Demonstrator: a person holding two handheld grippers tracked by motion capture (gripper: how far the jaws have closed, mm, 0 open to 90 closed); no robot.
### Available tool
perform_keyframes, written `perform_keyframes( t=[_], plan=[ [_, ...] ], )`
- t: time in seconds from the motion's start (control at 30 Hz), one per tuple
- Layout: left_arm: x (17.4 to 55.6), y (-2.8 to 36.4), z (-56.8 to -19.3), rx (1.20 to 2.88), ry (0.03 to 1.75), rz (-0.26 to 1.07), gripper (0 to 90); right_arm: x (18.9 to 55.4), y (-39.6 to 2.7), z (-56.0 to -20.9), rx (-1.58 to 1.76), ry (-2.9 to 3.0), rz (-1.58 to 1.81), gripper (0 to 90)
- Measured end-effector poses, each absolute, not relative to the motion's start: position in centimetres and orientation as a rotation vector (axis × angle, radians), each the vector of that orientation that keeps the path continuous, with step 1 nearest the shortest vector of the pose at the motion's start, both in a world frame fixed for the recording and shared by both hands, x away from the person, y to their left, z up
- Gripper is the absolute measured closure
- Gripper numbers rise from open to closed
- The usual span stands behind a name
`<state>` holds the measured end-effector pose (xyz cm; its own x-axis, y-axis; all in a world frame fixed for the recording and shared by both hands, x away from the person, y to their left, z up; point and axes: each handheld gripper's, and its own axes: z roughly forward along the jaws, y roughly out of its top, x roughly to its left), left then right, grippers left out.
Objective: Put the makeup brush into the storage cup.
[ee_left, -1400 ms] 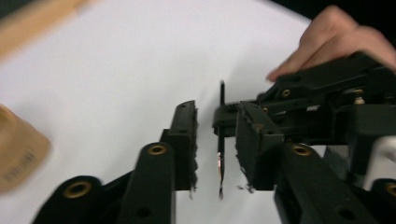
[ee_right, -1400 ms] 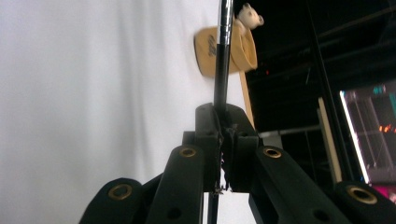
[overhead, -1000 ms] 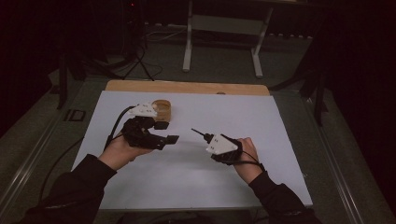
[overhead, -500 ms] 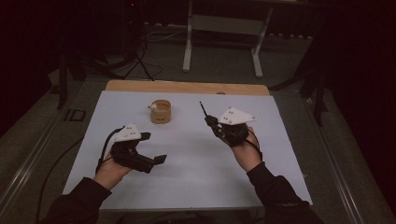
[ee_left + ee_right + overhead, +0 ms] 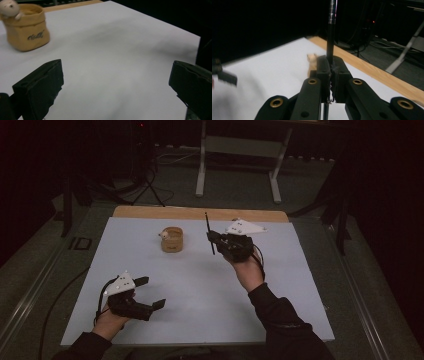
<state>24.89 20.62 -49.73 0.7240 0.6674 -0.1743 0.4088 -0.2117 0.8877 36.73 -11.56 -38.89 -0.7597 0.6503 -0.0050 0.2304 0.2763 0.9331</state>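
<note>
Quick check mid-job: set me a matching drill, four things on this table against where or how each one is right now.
Things:
1. left tongs
2. right tongs
3. tan cup
4. black pen

States:
a. stands on the white sheet near the far wooden edge
b. clamped upright between two black jaws
c. open, nothing between the jaws, low over the near part of the sheet
d. shut, raised above the sheet

Pairs: 1-c, 2-d, 3-a, 4-b
</note>
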Motion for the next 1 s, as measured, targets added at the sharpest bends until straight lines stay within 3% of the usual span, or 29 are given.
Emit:
perform_keyframes(
  t=[1.0],
  plan=[
    [24.1, 22.0, -51.9, 1.743, 0.895, 0.321, 0.3, 43.9, -4.5, -37.1, 0.845, 2.060, 1.594, 85.9]
  ],
)
